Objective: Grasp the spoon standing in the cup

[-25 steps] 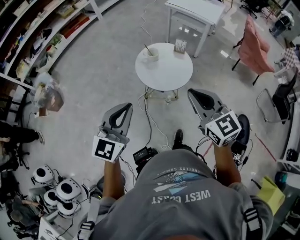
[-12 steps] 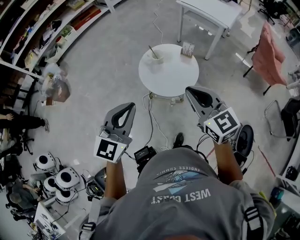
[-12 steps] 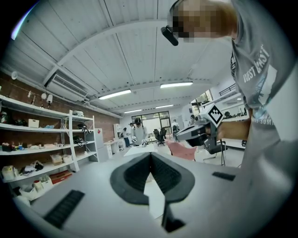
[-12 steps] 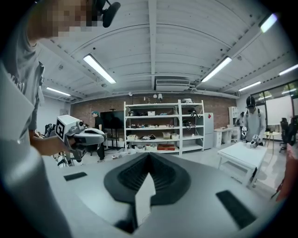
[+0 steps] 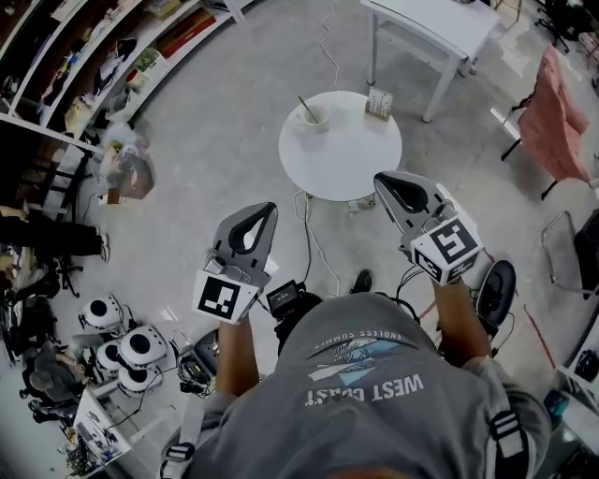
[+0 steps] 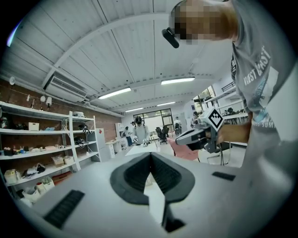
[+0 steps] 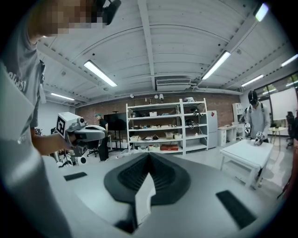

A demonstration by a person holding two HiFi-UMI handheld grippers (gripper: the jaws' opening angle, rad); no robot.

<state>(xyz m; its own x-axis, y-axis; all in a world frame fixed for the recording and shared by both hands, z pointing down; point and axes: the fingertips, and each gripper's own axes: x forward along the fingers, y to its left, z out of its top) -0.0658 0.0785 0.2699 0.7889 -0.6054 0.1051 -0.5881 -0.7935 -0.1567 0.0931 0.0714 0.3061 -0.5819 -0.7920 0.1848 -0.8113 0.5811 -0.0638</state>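
A white cup (image 5: 314, 117) stands on the far left part of a round white table (image 5: 346, 154), and a spoon (image 5: 305, 105) leans out of it. Both grippers hang in the air well short of the table, over the floor. My left gripper (image 5: 265, 208) points up toward the table's left side, jaws shut and empty. My right gripper (image 5: 382, 180) sits just below the table's right edge, also shut with nothing in it. The left gripper view shows closed jaws (image 6: 150, 155) and the right gripper (image 6: 200, 135) beyond. The right gripper view shows closed jaws (image 7: 149, 155) and the left gripper (image 7: 79, 135).
A small card holder (image 5: 378, 103) stands at the round table's far right. Behind it is a white rectangular table (image 5: 440, 23). Shelves (image 5: 94, 65) line the left, a chair with pink cloth (image 5: 552, 117) is at right. Cables (image 5: 309, 234) cross the floor; white round devices (image 5: 122, 346) sit lower left.
The round table with the cup has drifted slightly down and right in the head view as the person moves. Both grippers keep their pose and stay shut.
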